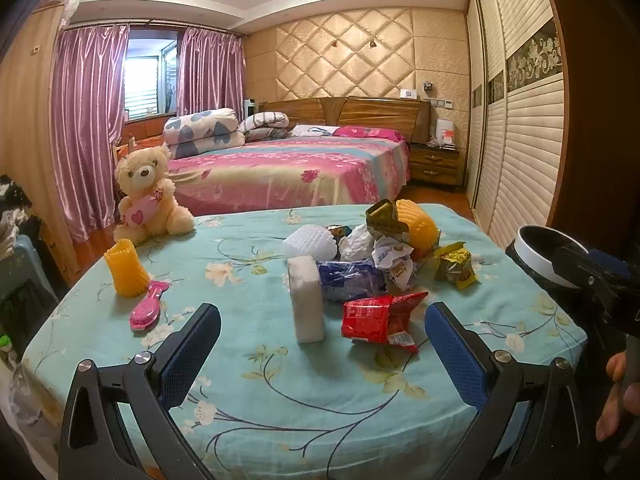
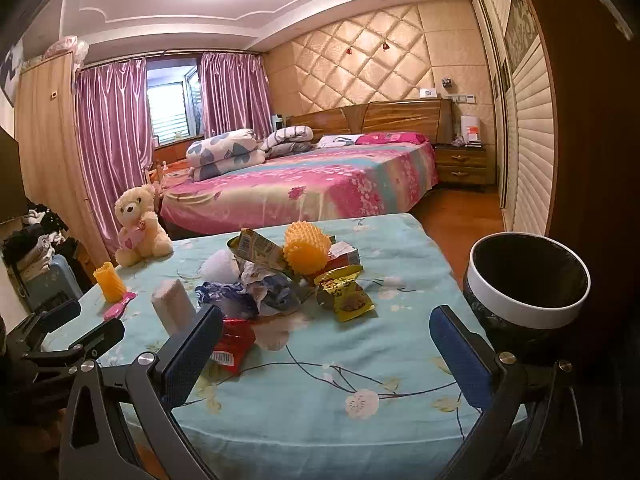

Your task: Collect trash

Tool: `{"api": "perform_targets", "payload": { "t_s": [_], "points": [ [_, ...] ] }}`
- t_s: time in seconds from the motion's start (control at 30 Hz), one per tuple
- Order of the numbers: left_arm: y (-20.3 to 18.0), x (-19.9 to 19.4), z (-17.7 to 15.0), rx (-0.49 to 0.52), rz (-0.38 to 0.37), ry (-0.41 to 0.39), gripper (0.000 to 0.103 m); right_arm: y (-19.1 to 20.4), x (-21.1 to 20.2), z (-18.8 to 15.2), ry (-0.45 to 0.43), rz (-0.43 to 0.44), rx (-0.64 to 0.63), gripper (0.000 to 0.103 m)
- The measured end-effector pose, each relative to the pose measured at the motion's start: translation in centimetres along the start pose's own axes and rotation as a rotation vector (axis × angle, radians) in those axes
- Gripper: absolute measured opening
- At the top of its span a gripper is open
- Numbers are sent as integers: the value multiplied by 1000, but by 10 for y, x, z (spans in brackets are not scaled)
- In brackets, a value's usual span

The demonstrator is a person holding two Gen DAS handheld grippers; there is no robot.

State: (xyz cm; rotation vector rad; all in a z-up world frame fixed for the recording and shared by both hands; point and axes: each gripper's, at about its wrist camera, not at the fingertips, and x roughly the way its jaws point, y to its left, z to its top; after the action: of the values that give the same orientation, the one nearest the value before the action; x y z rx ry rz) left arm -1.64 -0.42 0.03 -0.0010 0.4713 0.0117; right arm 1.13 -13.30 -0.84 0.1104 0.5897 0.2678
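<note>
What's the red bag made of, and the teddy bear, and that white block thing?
Red snack bag: probably thin plastic film, glossy, since it is crinkled and shiny. Teddy bear: plush fabric, since it has fuzzy cream fur. White block: probably foam or sponge, matte with a grainy surface; hard to tell.

The tablecloth (image 1: 280, 380) is turquoise with pale blossoms on dark branches. A red snack wrapper (image 1: 380, 316) lies by a white foam block (image 1: 306, 300). The teddy bear (image 1: 148, 196) is cream, the hairbrush (image 1: 148, 306) pink, the curtains (image 1: 88, 128) purple, the bin (image 2: 528, 284) white-rimmed with a black liner.
</note>
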Motion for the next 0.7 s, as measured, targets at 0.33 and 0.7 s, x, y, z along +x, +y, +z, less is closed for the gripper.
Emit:
{"api": "perform_targets", "payload": {
  "t_s": [0.33,0.7],
  "points": [
    [-1,0,-1,0,1,0,102,0,1,1,13,15,7,103],
    [-2,1,-1,1,-1,0,102,2,2,1,20,24,8,103]
  ]
}}
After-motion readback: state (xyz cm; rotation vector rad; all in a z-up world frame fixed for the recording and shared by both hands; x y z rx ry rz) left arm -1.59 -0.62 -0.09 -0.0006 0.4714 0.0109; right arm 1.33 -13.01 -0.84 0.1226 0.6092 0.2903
